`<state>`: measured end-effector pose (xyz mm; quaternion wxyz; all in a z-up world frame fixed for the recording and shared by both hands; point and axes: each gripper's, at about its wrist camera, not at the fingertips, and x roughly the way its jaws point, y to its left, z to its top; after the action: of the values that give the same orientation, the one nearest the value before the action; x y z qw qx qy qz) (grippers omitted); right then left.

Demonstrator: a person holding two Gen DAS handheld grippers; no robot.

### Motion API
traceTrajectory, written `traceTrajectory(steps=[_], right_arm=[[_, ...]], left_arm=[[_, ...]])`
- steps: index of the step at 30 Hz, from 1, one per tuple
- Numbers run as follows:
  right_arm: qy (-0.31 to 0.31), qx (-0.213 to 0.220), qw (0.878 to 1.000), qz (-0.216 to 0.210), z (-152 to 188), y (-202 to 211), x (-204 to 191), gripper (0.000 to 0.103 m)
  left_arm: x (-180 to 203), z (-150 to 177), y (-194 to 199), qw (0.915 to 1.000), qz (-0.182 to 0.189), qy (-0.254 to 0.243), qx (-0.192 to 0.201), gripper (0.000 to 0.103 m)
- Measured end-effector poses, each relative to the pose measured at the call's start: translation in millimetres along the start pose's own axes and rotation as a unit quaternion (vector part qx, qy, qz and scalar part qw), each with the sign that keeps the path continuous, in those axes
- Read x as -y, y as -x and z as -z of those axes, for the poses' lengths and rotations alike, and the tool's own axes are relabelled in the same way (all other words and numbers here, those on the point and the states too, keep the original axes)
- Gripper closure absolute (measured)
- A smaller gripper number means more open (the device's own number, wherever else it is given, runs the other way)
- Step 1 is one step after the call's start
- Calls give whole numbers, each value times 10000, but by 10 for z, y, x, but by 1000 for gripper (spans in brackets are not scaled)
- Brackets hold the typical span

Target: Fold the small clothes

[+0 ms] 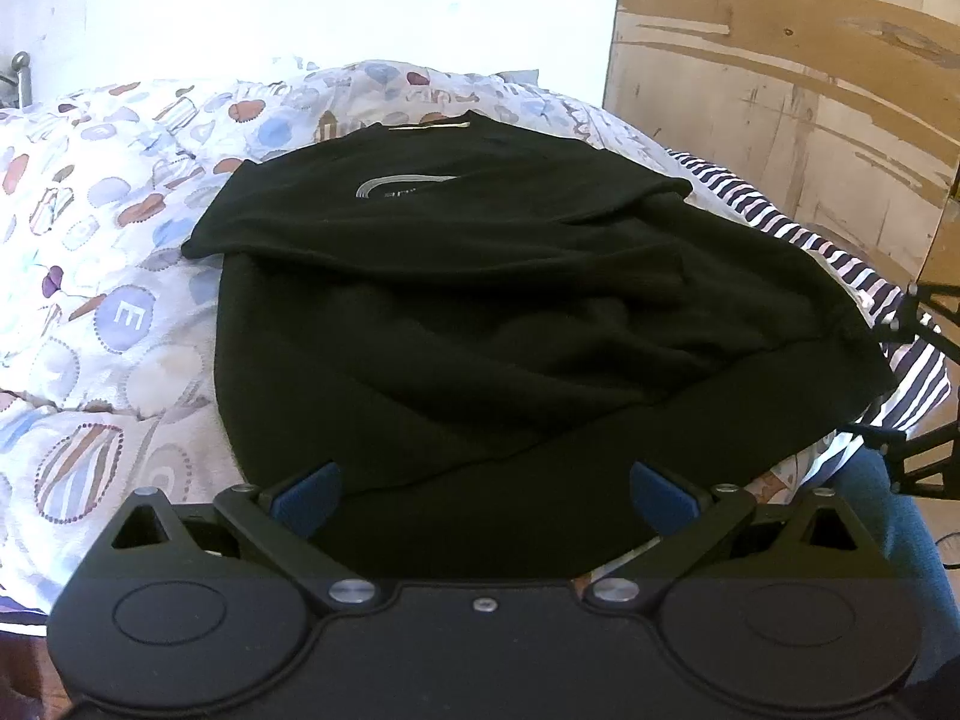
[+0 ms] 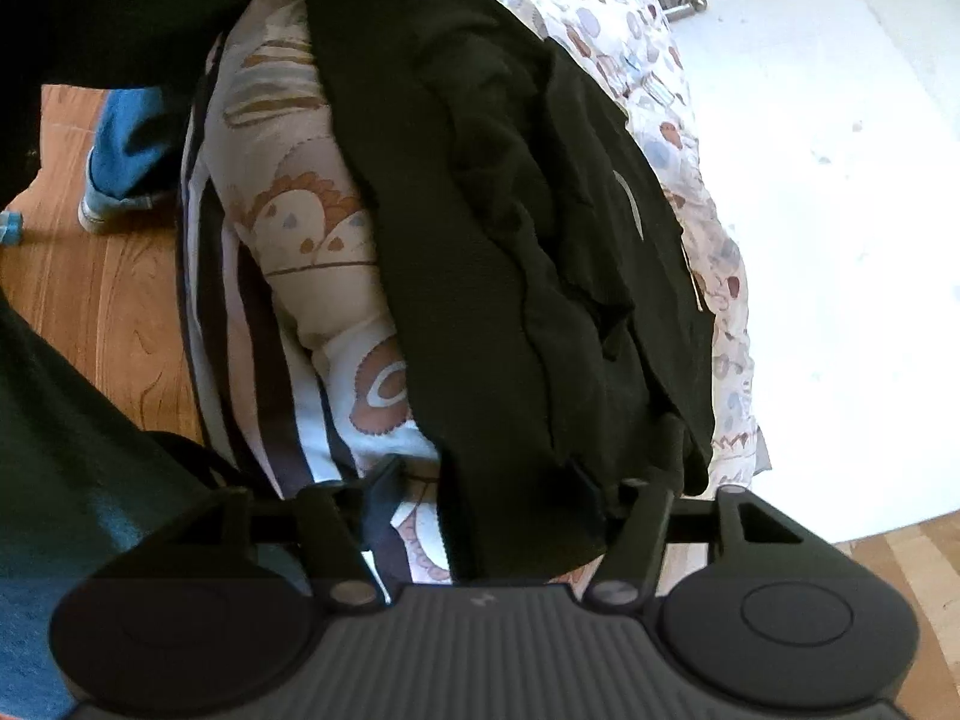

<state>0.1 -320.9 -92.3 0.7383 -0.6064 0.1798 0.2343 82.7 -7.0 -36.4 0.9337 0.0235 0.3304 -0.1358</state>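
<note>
Patterned bedding covers the bed [image 1: 108, 312], and on it lies a black sweatshirt [image 1: 480, 300], spread flat with its collar toward the white wall [image 1: 300, 0] and its hem toward the camera. One sleeve is folded across the chest, partly covering a pale curved print [image 1: 390, 187]. The hem reaches down to the left tongs [image 1: 483, 495], whose blue-padded fingers [image 1: 306, 501] stand wide apart with the dark cloth lying between them; the pads do not press on it. In the right wrist view the same sweatshirt [image 2: 510, 240] runs lengthwise, and the right tongs [image 2: 510, 498] sit at its near edge, partly parted, with rumpled black fabric between the fingers; whether the pads grip it I cannot tell. A striped sheet [image 1: 840, 264] shows beside the garment at the bed's edge. Beyond it stand a wooden panel [image 1: 780, 90], wooden floor [image 2: 90, 276], and a person's blue trouser leg and pale shoe [image 2: 108, 204].
</note>
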Motion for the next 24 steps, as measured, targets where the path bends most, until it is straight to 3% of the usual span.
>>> traceTrajectory(steps=[4, 7, 10, 12, 15, 19, 24], right_arm=[[-55, -13, 9999, -132, 21, 67, 65, 75], [-160, -50, 9998, -85, -1, 73, 197, 96], [-343, -58, 9994, -4, -27, 66, 355, 97], [-810, 9, 9967, -110, -70, 71, 542, 98], [-1679, 222, 9852, -255, -152, 83, 921, 98], [-2377, 540, 9692, -347, -268, -3, 1391, 99], [-2767, 752, 9571, -429, -372, -248, 1793, 99]], left_arm=[[21, 15, 3, 9999, -22, -118, -8, 1], [52, 26, -7, 9998, -14, -210, -28, 1], [74, 32, -6, 9996, 25, -271, -17, 1], [79, 30, -21, 9996, 56, -281, -18, 1], [101, 16, -35, 9993, 117, -343, -3, 1], [186, -12, -68, 9986, 225, -481, 20, 1], [296, -23, -159, 9978, 276, -600, 7, 1]])
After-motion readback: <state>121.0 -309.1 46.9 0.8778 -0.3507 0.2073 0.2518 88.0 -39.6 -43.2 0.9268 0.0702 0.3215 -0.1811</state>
